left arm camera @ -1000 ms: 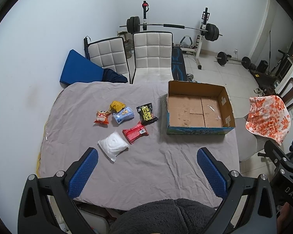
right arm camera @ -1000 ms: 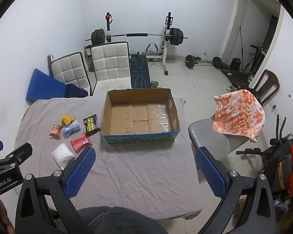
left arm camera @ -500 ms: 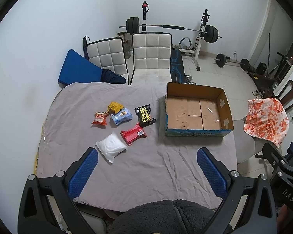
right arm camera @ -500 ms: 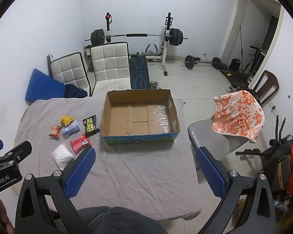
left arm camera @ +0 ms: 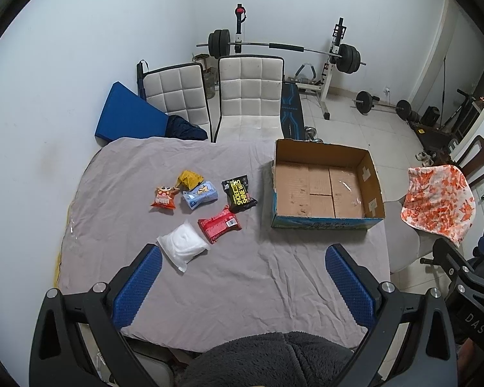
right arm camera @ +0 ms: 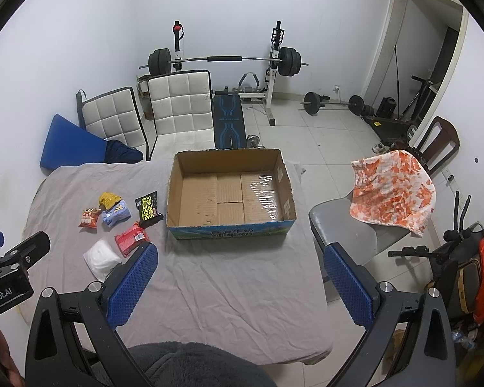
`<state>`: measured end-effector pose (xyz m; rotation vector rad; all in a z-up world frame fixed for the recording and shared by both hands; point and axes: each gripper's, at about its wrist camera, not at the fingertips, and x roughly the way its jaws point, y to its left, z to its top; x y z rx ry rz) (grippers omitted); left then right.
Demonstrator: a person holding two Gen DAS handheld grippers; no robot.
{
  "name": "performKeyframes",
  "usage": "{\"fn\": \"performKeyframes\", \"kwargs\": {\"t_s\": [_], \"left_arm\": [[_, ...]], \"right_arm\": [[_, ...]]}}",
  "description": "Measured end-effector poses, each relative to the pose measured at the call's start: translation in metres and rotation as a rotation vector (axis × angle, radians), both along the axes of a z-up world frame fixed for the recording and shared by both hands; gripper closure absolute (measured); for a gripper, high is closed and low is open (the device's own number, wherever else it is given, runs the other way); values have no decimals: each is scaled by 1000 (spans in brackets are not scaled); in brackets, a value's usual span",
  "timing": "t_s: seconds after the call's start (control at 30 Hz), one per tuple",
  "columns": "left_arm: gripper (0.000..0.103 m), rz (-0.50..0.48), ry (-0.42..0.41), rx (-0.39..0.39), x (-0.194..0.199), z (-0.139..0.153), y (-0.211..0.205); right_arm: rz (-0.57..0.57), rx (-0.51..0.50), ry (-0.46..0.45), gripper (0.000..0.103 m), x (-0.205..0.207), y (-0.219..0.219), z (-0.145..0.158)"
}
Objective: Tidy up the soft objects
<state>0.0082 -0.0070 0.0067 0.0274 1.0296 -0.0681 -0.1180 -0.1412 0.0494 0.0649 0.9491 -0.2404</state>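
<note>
Left gripper (left arm camera: pixel 243 282) and right gripper (right arm camera: pixel 240 282): spread wide, nothing held, raised above the near edge of the grey-covered table (left arm camera: pixel 242 283). Six soft packets clustered left of centre: white pouch (left arm camera: pixel 183 245) nearest, red pack (left arm camera: pixel 220 224) just beside it. Cardboard box (right arm camera: pixel 230 193) to the right, nothing in it. Likely faults: slippery film escaping the pads; cloth snagged during descent; neighbouring packet dragged along.
</note>
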Motion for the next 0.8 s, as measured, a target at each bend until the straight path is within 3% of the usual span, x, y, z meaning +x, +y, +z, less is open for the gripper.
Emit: {"fn": "performKeyframes", "kwargs": {"t_s": [0.8], "left_arm": [[0, -23, 0, -2, 5, 2, -6]], "right_arm": [[-10, -8, -13, 0, 4, -1, 4]]}}
